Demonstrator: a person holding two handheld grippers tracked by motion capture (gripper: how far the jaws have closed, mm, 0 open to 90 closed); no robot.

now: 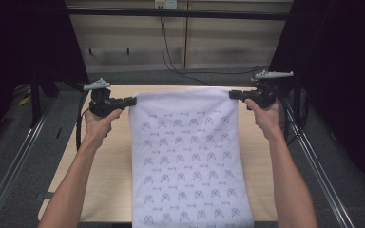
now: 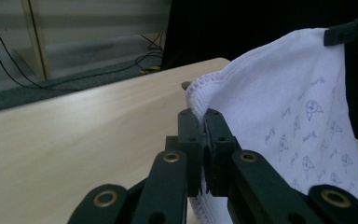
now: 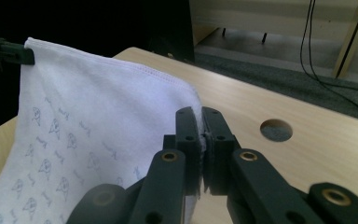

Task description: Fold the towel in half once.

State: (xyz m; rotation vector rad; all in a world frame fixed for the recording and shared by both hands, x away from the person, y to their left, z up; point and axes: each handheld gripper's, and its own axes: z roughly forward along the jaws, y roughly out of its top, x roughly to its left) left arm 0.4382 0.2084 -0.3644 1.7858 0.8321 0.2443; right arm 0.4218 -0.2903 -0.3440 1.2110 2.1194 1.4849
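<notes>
1. Dark curtains hang on both sides of a pale wooden bench (image 1: 100, 156), and black cables run down the wall behind it.
2. On the bench is a white cloth (image 1: 187, 156) with small blue pictures printed all over it. Its top edge is held up in the air. The rest slopes down toward the person, and its lower part seems to lie on the bench and reach the near edge.
3. I think the step in hand is lifting the cloth by its two top corners, so it hangs flat and smooth.
4. The left tongs (image 1: 132, 100) are squeezed together on the top left corner of the cloth. In the left gripper view the stitched hem (image 2: 200, 95) is pinched tight between the two black jaws.
5. The right tongs (image 1: 233, 94) are squeezed together on the top right corner. In the right gripper view the cloth edge (image 3: 196, 114) sits between the jaws with no gap.
6. The top edge looks stretched nearly straight between the two hands.
7. Next, I think both hands must move together and keep the same pull, so the cloth stays flat. Both tongs must stay shut, or a corner could slip out and drop.
</notes>
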